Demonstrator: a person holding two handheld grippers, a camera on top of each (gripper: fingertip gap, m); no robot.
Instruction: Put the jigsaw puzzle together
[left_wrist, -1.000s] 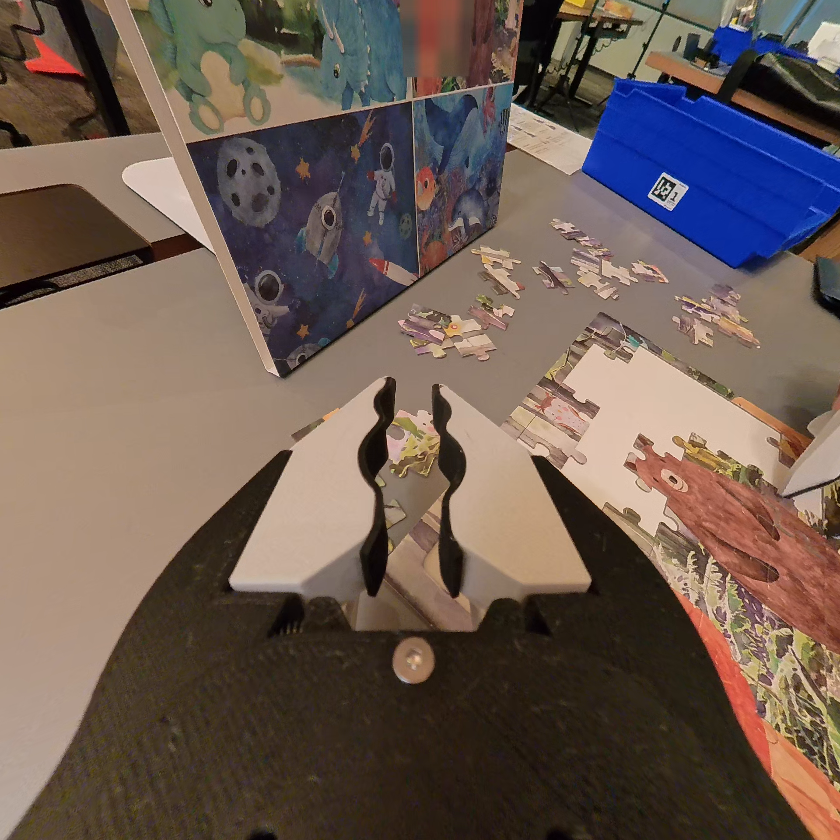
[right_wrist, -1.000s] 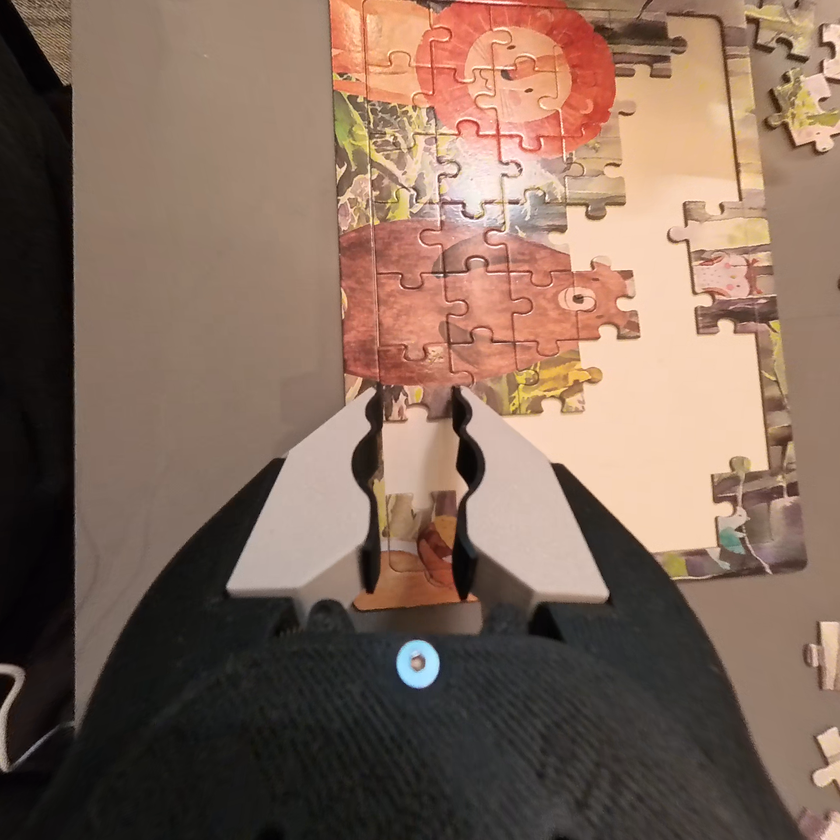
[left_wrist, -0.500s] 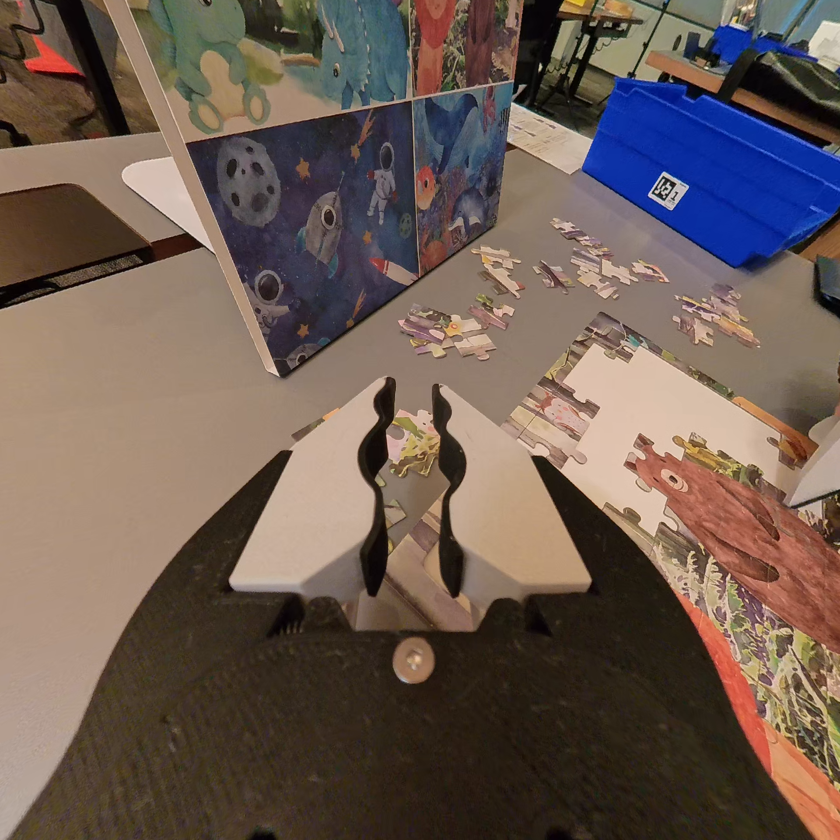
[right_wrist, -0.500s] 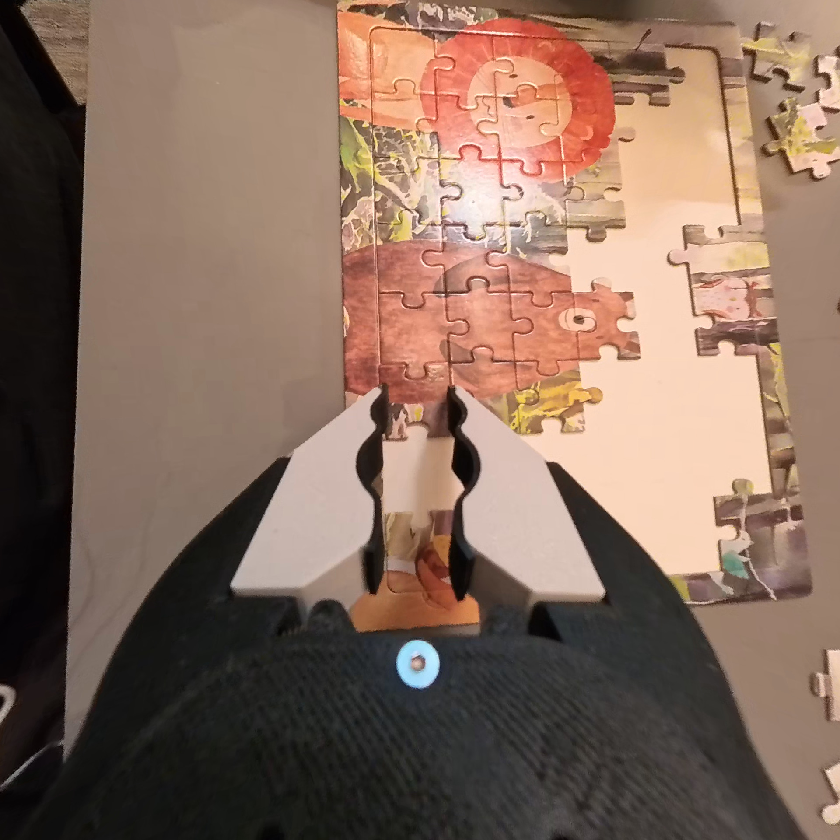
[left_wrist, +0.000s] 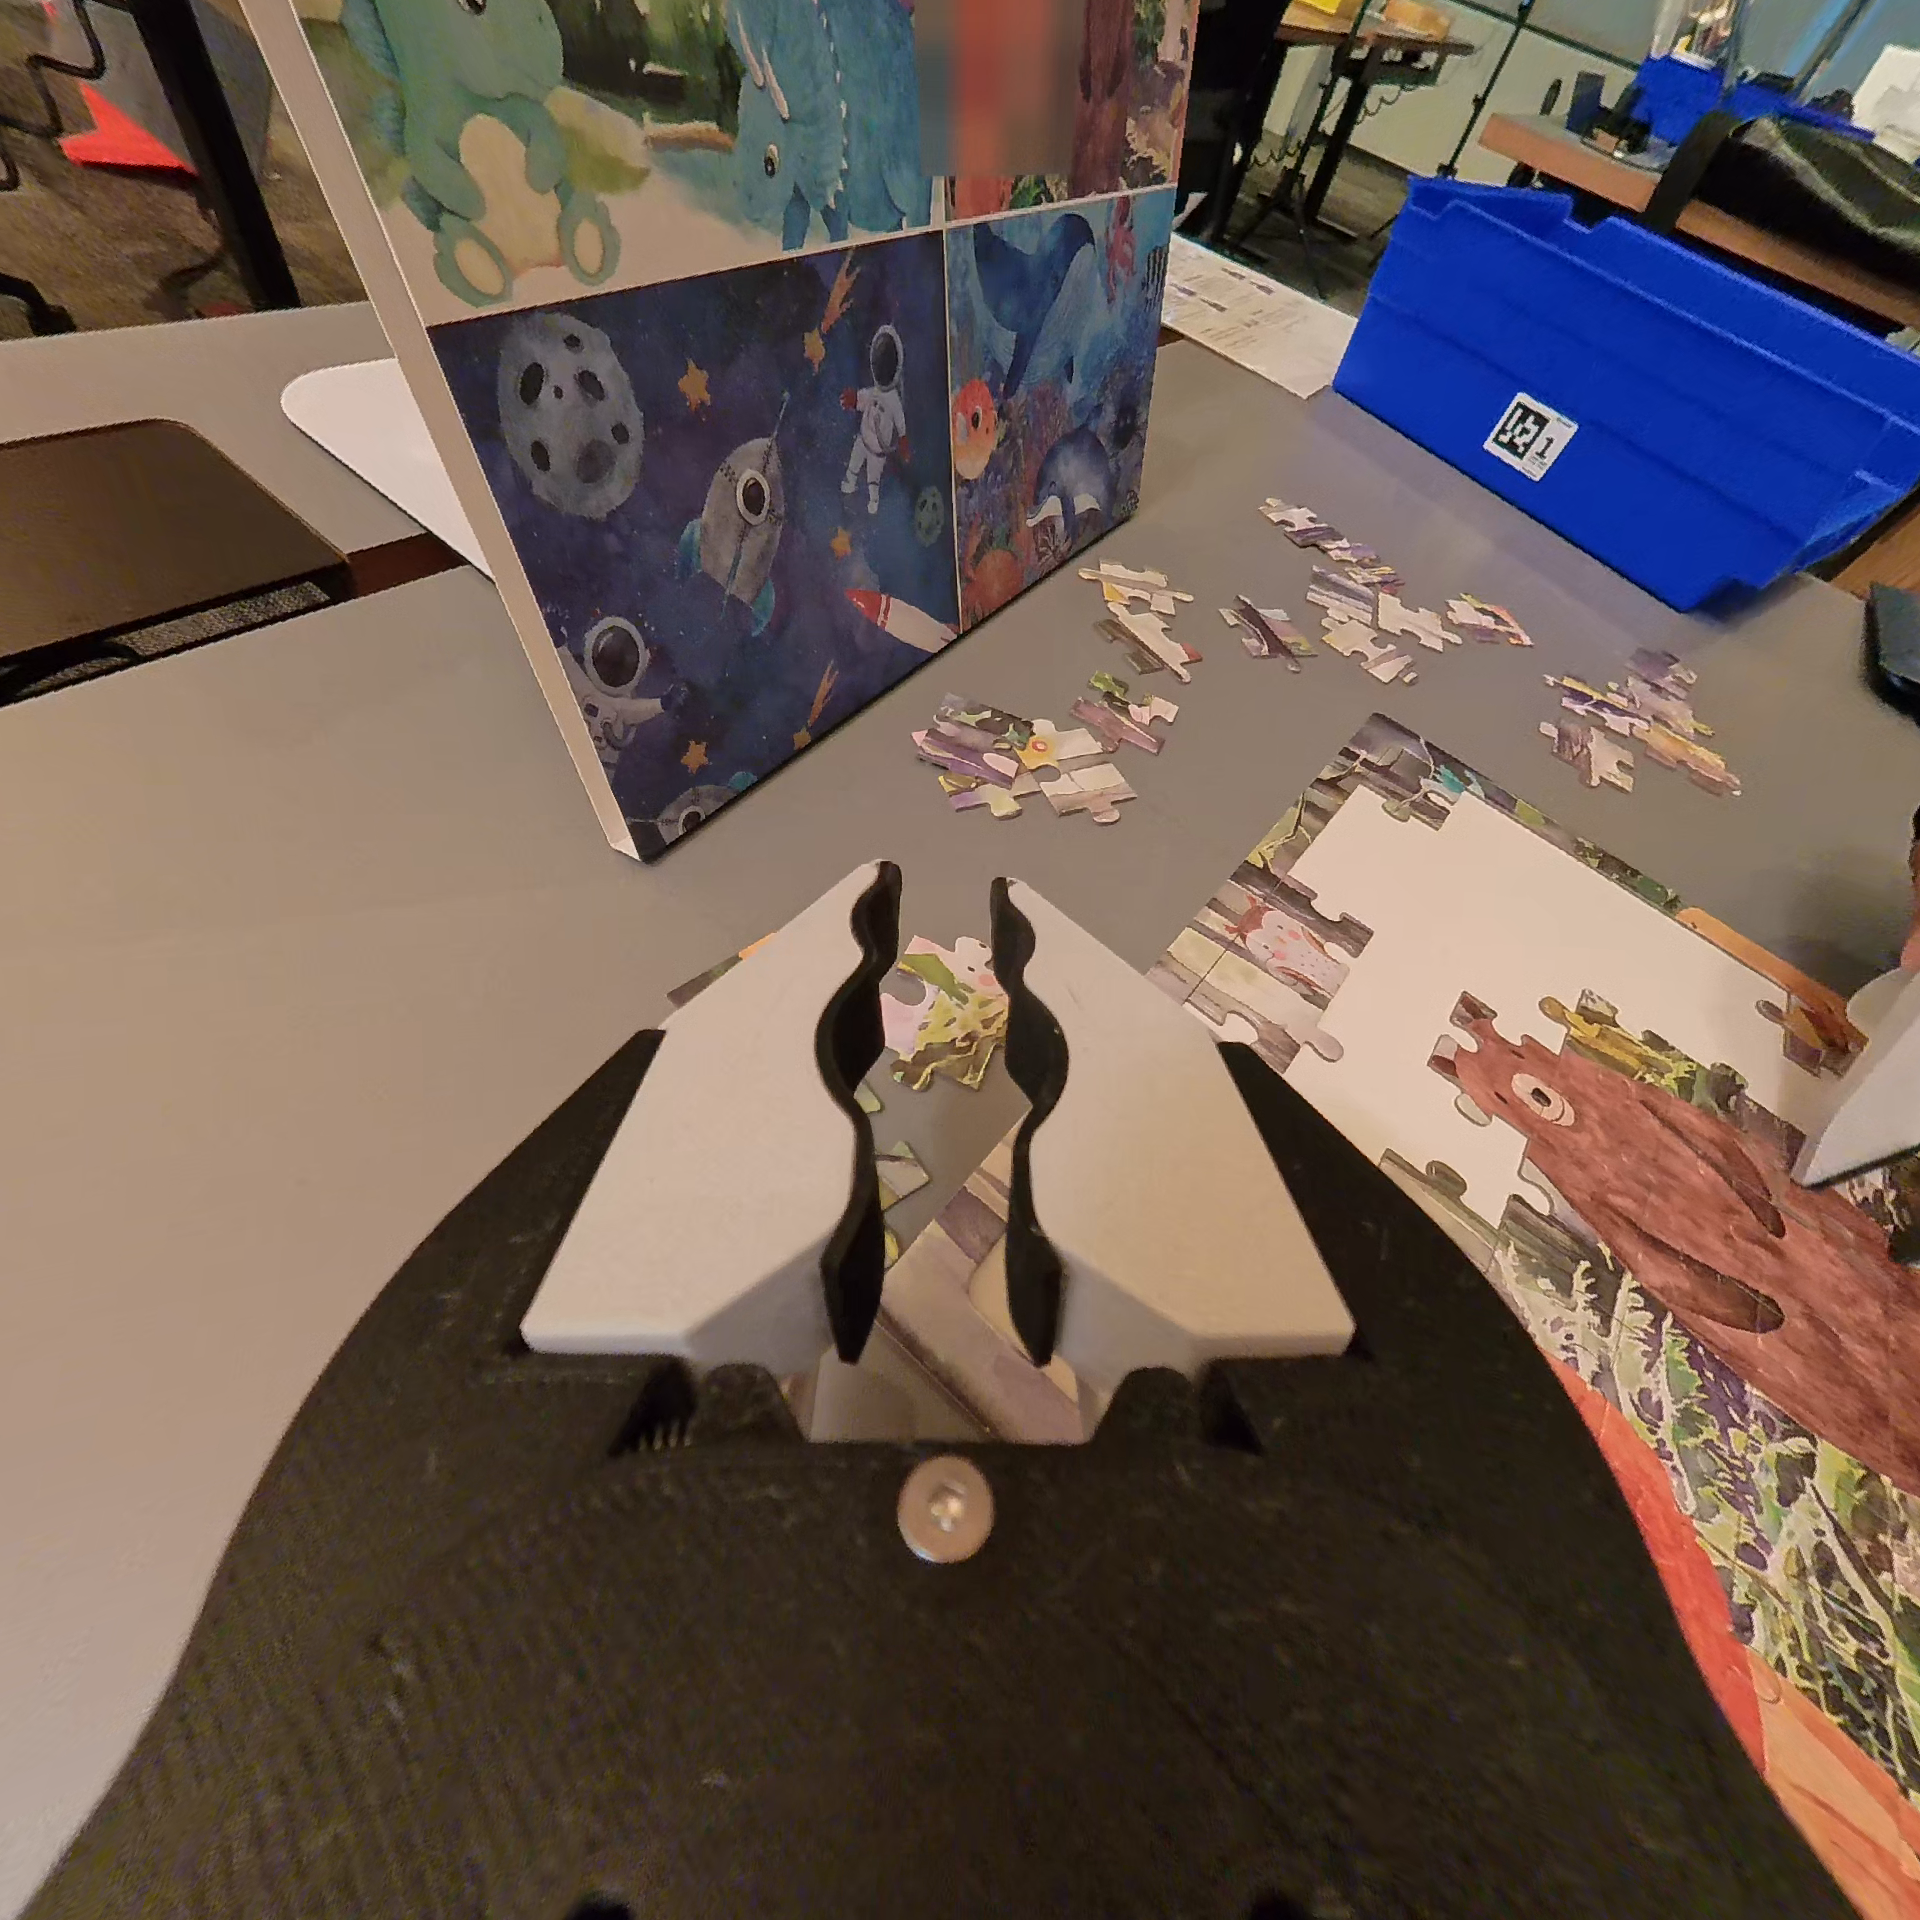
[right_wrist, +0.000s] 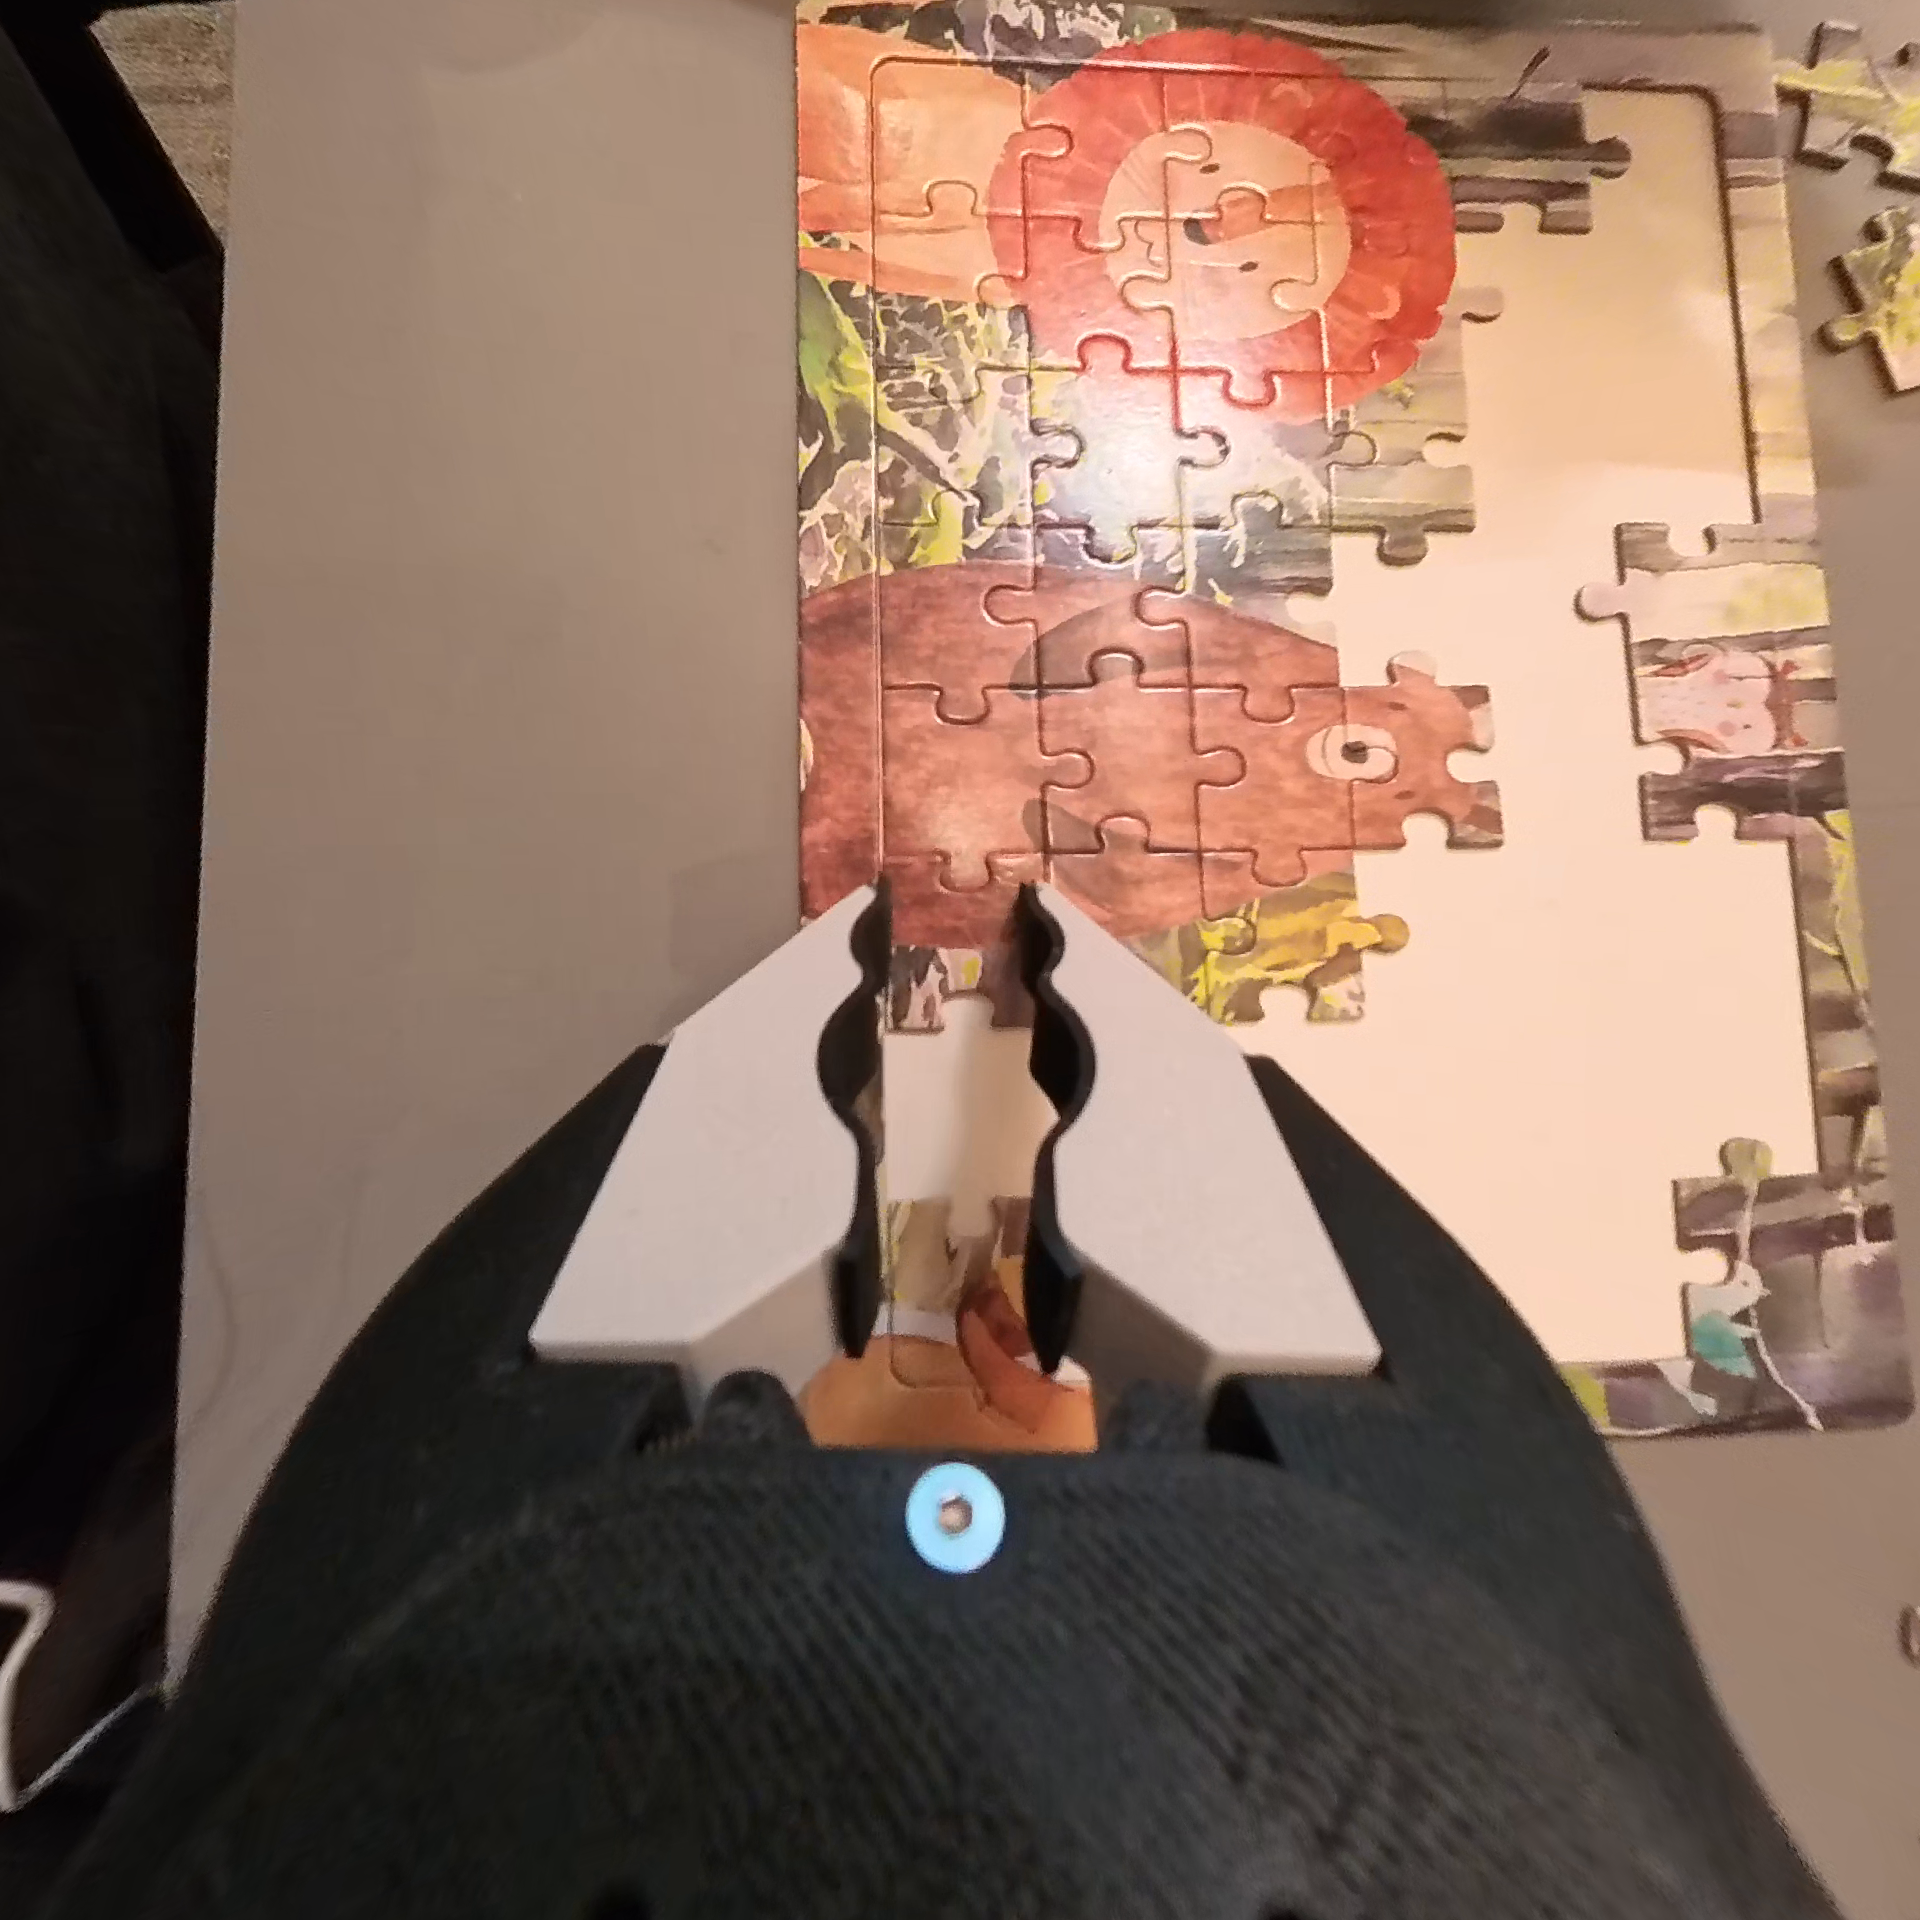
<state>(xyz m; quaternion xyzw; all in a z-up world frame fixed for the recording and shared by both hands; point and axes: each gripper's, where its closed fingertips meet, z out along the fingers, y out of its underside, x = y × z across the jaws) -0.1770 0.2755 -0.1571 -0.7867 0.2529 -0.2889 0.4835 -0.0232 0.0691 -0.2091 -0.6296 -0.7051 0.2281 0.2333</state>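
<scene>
- Lately little has changed in the half-built cardboard jigsaw puzzle (right_wrist: 1195, 623): it lies flat on the grey bench (right_wrist: 499, 520), lion and bear joined, pale gaps left.
- Meanwhile the right tool (right_wrist: 954, 902) has crept slightly forward over the bear's lower edge, jaws narrowly parted and empty; no piece is being placed, I judge.
- Left tool (left_wrist: 940, 881) has stayed put, narrowly parted, empty, above a loose green piece (left_wrist: 951, 1023).
- Beyond, scattered loose pieces (left_wrist: 1340, 618) wait, well apart from both tools.
</scene>
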